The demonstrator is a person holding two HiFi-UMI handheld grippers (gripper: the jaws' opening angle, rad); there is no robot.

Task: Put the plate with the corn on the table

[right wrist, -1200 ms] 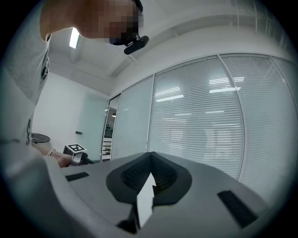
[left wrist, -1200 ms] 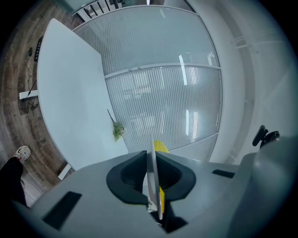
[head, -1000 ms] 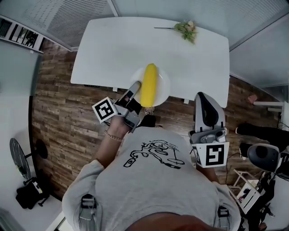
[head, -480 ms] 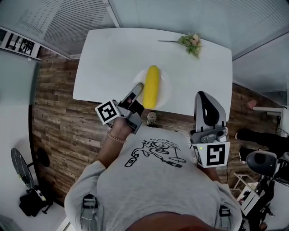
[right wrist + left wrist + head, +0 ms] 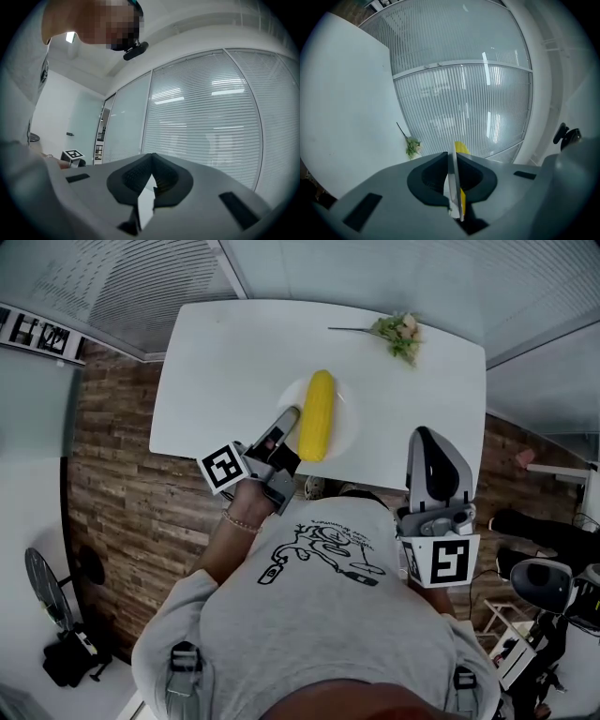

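Clamping the plate by its near rim, the left tool sits beside the corn; right tool closed, empty.

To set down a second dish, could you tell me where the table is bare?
The table is bare on its whole left part, up to the plate, and between the plate and the flower sprig. It is crowded only at the near edge, where the left gripper grips the plate bearing the corn.
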